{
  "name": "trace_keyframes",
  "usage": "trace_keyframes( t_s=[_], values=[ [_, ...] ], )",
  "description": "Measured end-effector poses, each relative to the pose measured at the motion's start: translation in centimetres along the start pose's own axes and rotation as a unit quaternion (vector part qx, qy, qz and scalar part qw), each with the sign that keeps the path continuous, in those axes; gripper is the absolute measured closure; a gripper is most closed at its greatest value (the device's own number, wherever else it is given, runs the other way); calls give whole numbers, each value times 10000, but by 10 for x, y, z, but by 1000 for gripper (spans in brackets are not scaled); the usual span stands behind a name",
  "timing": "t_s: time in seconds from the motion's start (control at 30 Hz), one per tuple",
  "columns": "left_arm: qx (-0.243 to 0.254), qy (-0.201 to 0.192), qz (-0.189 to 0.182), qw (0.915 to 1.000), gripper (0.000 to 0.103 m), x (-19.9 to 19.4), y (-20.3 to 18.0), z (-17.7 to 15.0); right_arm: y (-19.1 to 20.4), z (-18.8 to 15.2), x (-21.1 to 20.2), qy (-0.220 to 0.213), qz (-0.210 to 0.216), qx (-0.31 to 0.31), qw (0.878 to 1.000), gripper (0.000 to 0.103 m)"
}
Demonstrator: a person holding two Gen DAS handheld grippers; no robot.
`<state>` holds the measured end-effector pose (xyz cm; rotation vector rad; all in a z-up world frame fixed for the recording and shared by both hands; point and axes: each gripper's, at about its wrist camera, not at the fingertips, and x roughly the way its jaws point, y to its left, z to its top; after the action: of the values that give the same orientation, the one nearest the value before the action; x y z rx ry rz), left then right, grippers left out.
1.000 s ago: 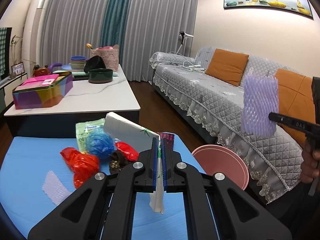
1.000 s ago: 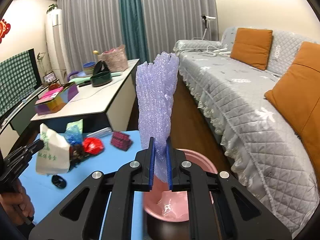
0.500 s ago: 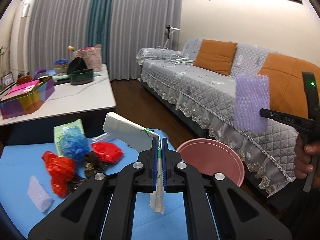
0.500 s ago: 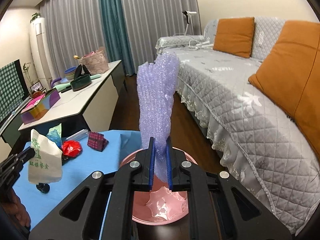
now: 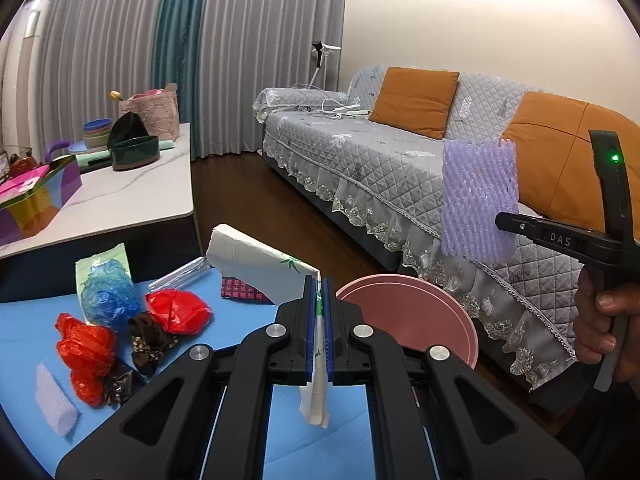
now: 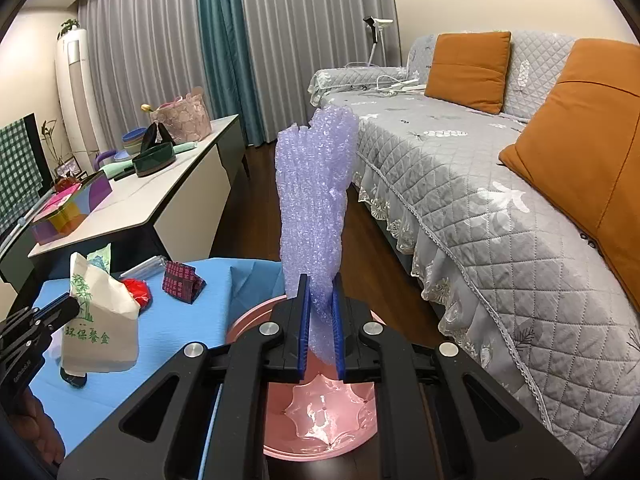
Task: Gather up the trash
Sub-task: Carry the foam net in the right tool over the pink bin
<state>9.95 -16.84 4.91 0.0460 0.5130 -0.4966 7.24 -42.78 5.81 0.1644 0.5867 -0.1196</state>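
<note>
Holding the purple foam net [image 6: 316, 216] in my right gripper [image 6: 320, 340], I am now bringing it right above the pink bin [image 6: 320, 420], nearer than a moment ago, so dropping comes next. My left gripper [image 5: 317, 332] is clamping the paper bag [image 5: 260, 264] over the blue tabletop [image 5: 24, 344].

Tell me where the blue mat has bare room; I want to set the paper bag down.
Bare blue mat lies near the left tongs, beside the pink bin. The far left is crowded: red plastic, blue wad, foam strip.
</note>
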Motion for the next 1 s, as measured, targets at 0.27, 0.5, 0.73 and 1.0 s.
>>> trace_keyframes(
  t_s=[0.27, 0.5, 0.73, 1.0],
  values=[
    [55, 41, -80, 9999, 99, 14, -13, 6, -4, 0, 7, 55, -10, 24, 10000, 92],
    [72, 54, -134, 9999, 99, 24, -19, 12, -6, -1, 11, 90, -24, 41, 9999, 92],
    [135, 78, -196, 9997, 99, 35, -28, 15, -4, -3, 14, 122, -64, -10, 9999, 92],
    [227, 134, -306, 9992, 99, 49, -41, 16, -6, -7, 20, 188, -158, -53, 9997, 92]
  ],
)
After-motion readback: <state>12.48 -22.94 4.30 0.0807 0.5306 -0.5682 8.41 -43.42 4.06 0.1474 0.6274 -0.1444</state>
